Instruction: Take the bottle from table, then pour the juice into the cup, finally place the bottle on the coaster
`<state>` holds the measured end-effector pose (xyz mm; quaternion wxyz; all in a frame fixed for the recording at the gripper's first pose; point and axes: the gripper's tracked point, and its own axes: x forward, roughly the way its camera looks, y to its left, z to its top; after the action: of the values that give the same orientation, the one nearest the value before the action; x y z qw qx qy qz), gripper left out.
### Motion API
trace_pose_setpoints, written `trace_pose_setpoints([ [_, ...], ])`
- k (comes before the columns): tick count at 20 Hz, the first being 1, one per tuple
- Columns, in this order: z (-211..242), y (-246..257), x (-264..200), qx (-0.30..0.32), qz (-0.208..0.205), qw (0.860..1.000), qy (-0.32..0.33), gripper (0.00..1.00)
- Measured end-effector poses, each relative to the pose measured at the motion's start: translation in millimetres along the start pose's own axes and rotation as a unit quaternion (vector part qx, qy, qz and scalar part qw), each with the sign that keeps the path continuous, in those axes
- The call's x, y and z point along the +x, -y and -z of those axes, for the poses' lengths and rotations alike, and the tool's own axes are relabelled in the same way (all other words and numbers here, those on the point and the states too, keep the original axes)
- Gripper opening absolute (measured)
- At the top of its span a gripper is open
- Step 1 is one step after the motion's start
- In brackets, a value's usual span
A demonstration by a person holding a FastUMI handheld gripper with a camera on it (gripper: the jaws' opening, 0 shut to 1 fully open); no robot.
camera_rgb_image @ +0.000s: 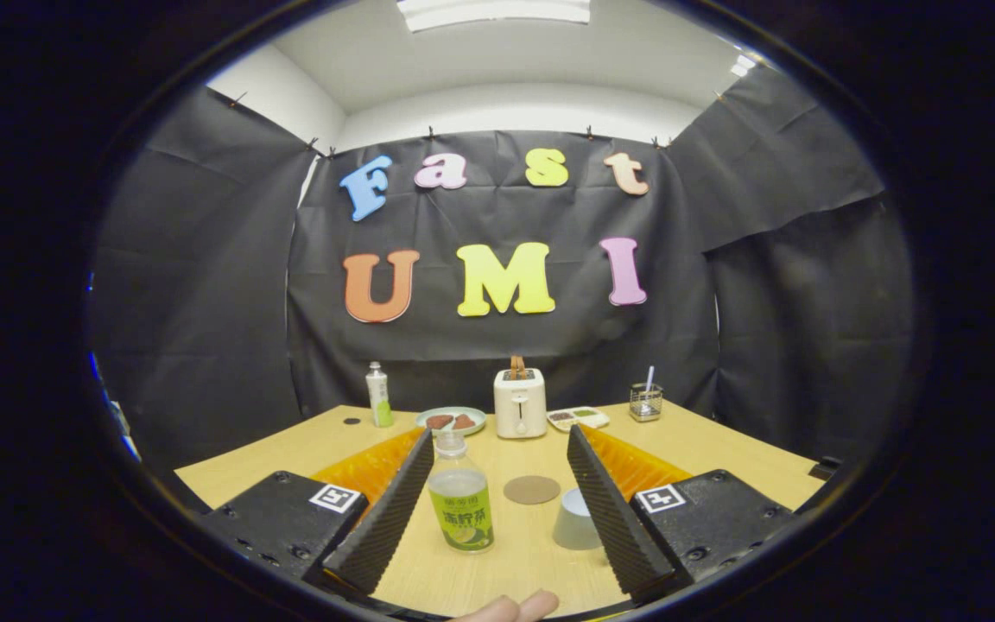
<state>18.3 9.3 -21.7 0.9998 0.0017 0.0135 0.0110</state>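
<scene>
Gripper view: fingers [497, 510] spread wide, empty; capped plastic juice bottle [460, 494] stands upright on the table between them, likely light, smooth, slightly squashy, best grasped mid-label

Gripper [497, 449] jaws spread wide, holding nothing. Between them on the worktop [722, 441]: juice bottle [460, 504] upright at lower centre, cup [576, 519] to its right, round coaster [531, 490] just behind. Toaster [520, 402] stands mid-frame beyond.

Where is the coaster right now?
The coaster lies on the table, beyond the open hand-held gripper, between the bottle and the cup.
</scene>
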Motion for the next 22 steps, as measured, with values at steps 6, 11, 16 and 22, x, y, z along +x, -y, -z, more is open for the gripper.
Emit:
trace_pose_setpoints([
  [6,27.6,-10.9,23.5,-0.01,-0.003,1.0,-0.025,1.0],
  [11,54.1,-20.4,44.3,-0.011,0.002,0.999,-0.041,1.0],
  [16,84.1,-37.5,68.2,-0.02,-0.003,0.998,-0.066,1.0],
  [22,102.3,-45.1,96.8,-0.02,0.0,0.995,-0.093,1.0],
])
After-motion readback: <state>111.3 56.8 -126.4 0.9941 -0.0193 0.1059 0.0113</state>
